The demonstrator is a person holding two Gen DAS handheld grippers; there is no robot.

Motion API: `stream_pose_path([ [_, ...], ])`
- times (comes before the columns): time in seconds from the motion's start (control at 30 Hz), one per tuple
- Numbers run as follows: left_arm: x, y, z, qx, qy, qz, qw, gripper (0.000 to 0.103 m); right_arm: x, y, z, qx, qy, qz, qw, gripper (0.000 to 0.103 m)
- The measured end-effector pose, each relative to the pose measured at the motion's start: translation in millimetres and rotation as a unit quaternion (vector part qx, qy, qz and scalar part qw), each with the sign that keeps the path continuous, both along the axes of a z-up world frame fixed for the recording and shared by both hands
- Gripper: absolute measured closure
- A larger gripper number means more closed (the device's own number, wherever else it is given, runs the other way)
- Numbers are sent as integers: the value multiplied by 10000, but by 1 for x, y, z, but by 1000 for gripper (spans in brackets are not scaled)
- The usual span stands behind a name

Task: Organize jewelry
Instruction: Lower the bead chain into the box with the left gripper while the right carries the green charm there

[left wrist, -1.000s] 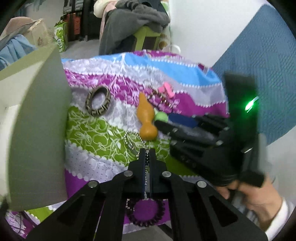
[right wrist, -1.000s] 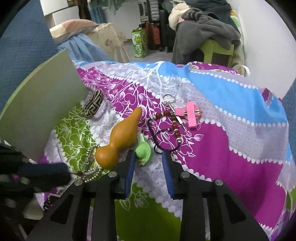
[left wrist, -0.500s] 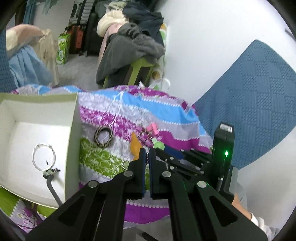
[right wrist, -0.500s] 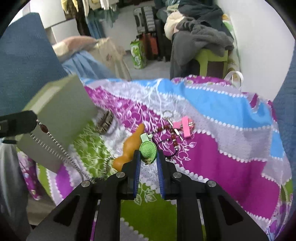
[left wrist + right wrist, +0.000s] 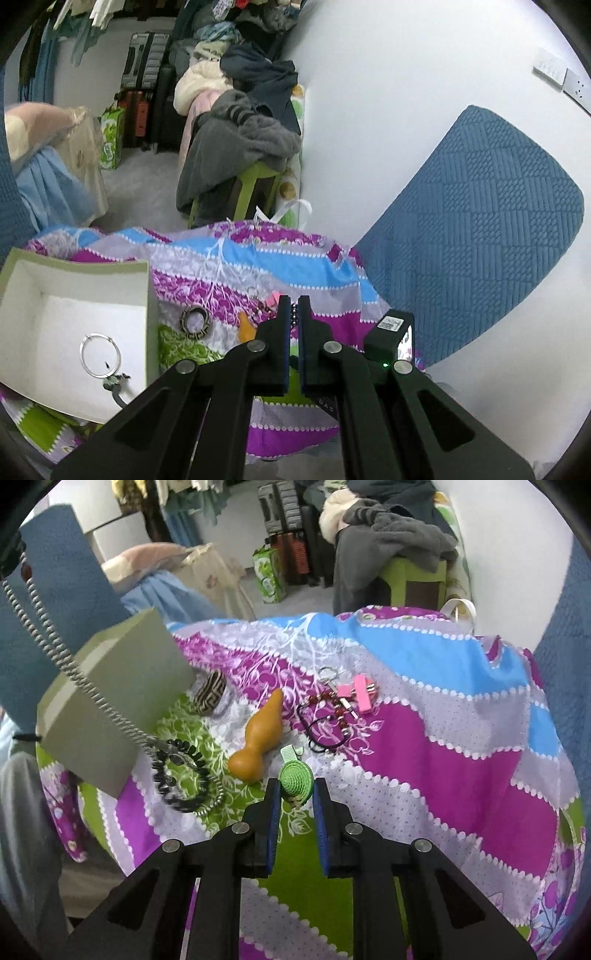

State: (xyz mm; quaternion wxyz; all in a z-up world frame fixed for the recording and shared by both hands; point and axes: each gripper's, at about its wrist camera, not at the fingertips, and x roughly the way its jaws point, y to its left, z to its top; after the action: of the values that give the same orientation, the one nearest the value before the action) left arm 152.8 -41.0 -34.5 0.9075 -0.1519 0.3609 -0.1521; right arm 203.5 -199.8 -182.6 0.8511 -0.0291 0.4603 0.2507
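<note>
Beside the open white cardboard box [image 5: 74, 321], the left gripper [image 5: 293, 306] pinched a silver ball chain [image 5: 55, 642] and the right gripper [image 5: 295, 794] clasped a green woven hair clip [image 5: 295, 777], both apparently due for the box.

Looking down along the fingers from each wrist, left from higher and farther, right close over the cloth [image 5: 424, 746], both sharing box [image 5: 147, 295], cloth and clothes pile.

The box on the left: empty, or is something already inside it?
Not empty. The left wrist view shows the box open-topped, with a silver ring-shaped piece lying on its white floor.
</note>
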Motion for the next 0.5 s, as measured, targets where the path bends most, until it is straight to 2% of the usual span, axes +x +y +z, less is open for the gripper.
stream_pose_path([
  [0.13,-1,3,17,22,-70,30,10000,101,-6,-5,22,58,-88,-204,9997,88],
  [0.3,-1,5,52,128,-294,35,9995,101,-14,-4,63,-11,-309,-289,9991,88],
  [0.5,2,16,92,149,-520,105,9985,101,-18,-3,116,151,-427,-381,9982,88],
])
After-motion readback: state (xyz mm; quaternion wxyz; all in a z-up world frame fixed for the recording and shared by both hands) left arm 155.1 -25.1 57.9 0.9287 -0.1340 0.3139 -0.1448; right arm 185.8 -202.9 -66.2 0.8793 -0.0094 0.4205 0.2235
